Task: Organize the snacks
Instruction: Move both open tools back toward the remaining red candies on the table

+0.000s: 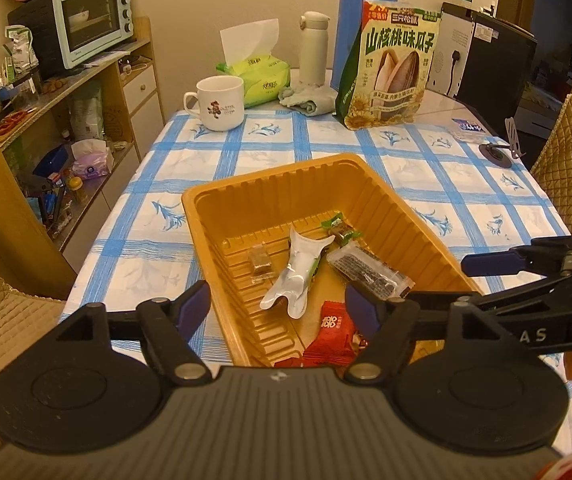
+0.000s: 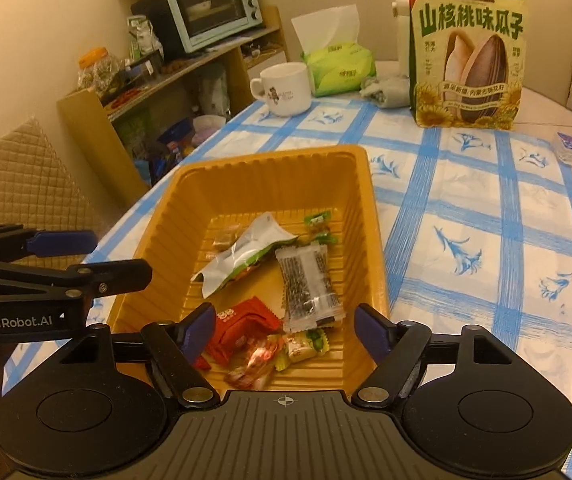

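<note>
An orange plastic tray (image 1: pixel 269 176) (image 2: pixel 269 156) sits on the blue-checked tablecloth. In it lie a silver-white pouch (image 1: pixel 294 276) (image 2: pixel 241 256), a clear pack with dark contents (image 1: pixel 370 276) (image 2: pixel 310 284), a red packet (image 1: pixel 332 334) (image 2: pixel 241 328), a green candy (image 1: pixel 340 228) and a small brown candy (image 1: pixel 259 264). My left gripper (image 1: pixel 277 306) is open over the tray's near left part, holding nothing. My right gripper (image 2: pixel 286 328) is open above the near end; a blurred small wrapped candy (image 2: pixel 261 360) and a yellow-green one (image 2: pixel 306 346) lie below it.
A big sunflower-seed bag (image 1: pixel 390 68), a white mug (image 1: pixel 217 104), a green tissue pack (image 1: pixel 257 76), a white bottle (image 1: pixel 314 48) and a blue thermos (image 1: pixel 366 20) stand at the table's far end. Padded chairs flank the table; a cluttered shelf with an oven (image 1: pixel 89 20) is left.
</note>
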The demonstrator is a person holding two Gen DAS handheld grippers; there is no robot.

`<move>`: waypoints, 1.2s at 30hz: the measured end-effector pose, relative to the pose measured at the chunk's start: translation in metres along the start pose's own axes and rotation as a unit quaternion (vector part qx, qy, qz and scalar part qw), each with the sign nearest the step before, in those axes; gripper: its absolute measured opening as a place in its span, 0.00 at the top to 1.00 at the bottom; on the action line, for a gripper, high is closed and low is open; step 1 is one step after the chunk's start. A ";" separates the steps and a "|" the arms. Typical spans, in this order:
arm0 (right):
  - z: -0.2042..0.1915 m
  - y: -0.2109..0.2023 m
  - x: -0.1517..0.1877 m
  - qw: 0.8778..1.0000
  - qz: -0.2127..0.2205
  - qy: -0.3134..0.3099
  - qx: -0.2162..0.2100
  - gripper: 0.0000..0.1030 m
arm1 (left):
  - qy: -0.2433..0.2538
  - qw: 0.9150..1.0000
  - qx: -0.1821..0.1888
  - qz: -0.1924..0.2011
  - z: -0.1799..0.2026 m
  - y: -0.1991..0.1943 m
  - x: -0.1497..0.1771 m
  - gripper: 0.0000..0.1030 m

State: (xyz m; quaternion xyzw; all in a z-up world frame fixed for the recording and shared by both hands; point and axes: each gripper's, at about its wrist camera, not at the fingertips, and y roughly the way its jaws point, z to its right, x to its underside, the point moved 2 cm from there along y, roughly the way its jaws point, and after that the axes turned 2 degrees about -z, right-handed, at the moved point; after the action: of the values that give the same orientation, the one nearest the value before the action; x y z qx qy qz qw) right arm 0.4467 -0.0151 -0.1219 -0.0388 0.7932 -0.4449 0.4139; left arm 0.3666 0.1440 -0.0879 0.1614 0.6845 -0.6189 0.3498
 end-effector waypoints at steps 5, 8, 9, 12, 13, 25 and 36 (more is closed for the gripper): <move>-0.001 -0.013 -0.001 1.000 0.016 -0.001 0.008 0.19 | -0.001 1.000 -0.003 0.012 0.001 -0.014 0.000 0.21; -0.002 -0.024 0.000 1.000 0.024 -0.004 0.012 0.19 | -0.002 1.000 -0.005 0.020 0.003 -0.024 0.001 0.18; -0.002 -0.027 0.001 1.000 0.027 -0.004 0.013 0.19 | -0.002 1.000 -0.006 0.023 0.004 -0.028 0.001 0.18; -0.003 -0.040 0.004 0.999 0.037 -0.004 0.015 0.19 | 0.000 1.000 -0.008 0.030 0.006 -0.039 0.004 0.16; -0.003 -0.044 0.005 0.999 0.040 -0.004 0.015 0.19 | 0.001 0.999 -0.009 0.032 0.007 -0.043 0.005 0.16; -0.007 -0.099 0.038 0.998 0.067 -0.001 0.020 0.18 | 0.000 0.999 -0.002 0.045 0.025 -0.092 0.035 0.13; -0.009 -0.146 0.088 0.997 0.070 -0.013 0.029 0.18 | 0.014 0.999 0.030 0.040 0.060 -0.127 0.072 0.13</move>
State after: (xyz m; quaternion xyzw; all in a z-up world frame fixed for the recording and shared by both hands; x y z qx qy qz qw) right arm 0.3387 -0.1345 -0.0666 0.0233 0.7755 -0.4371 0.4550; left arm 0.2491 0.0481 -0.0429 0.2078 0.6638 -0.6221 0.3594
